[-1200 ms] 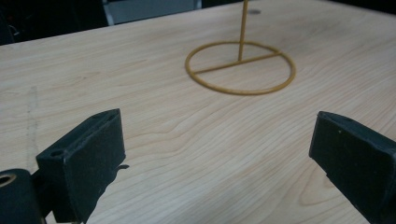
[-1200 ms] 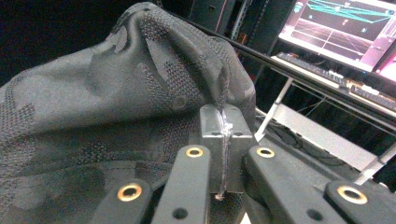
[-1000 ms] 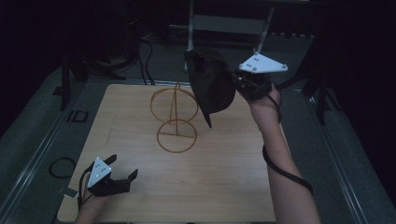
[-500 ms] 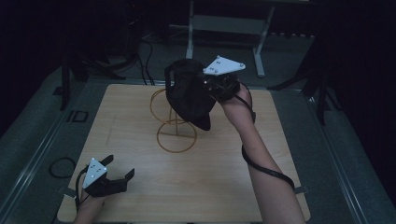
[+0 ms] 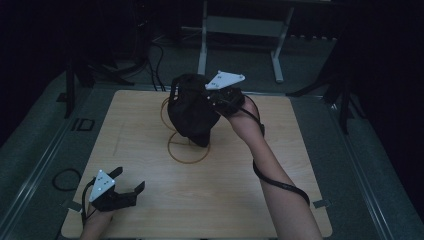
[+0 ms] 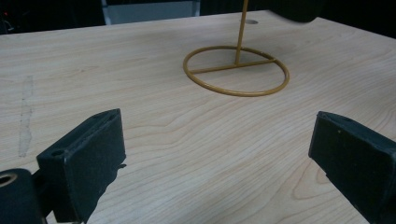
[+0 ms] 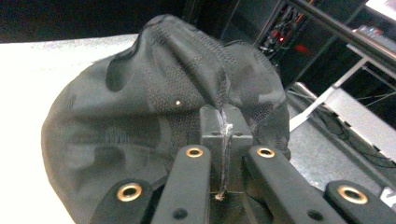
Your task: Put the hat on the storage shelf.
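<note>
High view: the right gripper (image 5: 212,100) holds a black cap (image 5: 190,112) in the air over the wire stand (image 5: 189,145), which sits near the middle of the table (image 5: 280,200). The cap hangs in front of the stand's upper ring and hides most of it; only the base ring and a bit of the upper wire show. The left gripper (image 5: 129,187) rests well apart from the stand, toward the person's side, with its jaws spread wide and nothing between them.

Right gripper view: its jaws are pinched tight on a thin fold of the cap's fabric (image 7: 223,105), with the crown (image 7: 154,93) bulging away beyond them. That fold cannot be made out from above. This view does not show the stand, so how the cap lines up with the ring cannot be judged from it.

Left gripper view: the base ring (image 6: 236,71) and the upright rod (image 6: 242,28) rising from it are sharp and unobstructed, with a dark edge of the cap (image 6: 299,11) just above the rod's top. The stand looks light and thin.

The likely trouble is here: if the cap comes down off-centre, its brim or loose cloth may catch the wire and tip or drag the stand, since the left gripper is too far off to steady it. The narrow pinch could also let the fabric slip out, dropping the cap beside the stand.
</note>
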{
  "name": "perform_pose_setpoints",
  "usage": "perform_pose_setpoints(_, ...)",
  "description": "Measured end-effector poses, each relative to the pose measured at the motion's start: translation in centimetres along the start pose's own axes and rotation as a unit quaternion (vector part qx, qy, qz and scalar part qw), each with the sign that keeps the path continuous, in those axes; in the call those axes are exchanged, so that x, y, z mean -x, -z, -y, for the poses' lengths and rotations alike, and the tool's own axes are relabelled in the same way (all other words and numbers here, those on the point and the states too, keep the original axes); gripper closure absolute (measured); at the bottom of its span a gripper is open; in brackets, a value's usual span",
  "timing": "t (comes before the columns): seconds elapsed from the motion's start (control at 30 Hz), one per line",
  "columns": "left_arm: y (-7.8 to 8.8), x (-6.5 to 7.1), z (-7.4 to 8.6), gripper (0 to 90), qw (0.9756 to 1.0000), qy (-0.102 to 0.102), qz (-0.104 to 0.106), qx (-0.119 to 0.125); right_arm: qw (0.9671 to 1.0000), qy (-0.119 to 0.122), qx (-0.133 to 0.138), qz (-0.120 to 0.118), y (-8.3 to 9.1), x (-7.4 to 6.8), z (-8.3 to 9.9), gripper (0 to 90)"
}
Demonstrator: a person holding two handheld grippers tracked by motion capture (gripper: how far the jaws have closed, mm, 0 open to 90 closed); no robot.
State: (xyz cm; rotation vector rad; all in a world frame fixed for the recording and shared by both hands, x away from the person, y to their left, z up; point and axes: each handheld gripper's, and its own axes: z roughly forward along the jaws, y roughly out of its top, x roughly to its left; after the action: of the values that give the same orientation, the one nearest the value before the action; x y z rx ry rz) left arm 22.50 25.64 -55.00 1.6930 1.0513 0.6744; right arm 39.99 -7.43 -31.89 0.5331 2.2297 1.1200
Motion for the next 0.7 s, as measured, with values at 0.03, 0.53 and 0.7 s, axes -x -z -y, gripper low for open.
perform_pose_setpoints(0.03,0.0,0.0,0.0,4.2,1.0000,0.000,0.000,0.000,1.0000,0.000,-0.002,-0.004,-0.2,-0.1,0.1,89.5)
perform_pose_setpoints(0.53,0.3,-0.1,0.1,4.2,1.0000,-0.002,-0.002,0.005,0.9991,-0.009,-0.019,-0.038,-1.9,-0.7,1.3,88.7)
perform_pose_setpoints(0.7,0.4,-0.2,0.1,4.3,1.0000,0.002,-0.003,0.005,0.9988,-0.015,-0.017,-0.044,-2.1,-0.6,1.3,85.3)
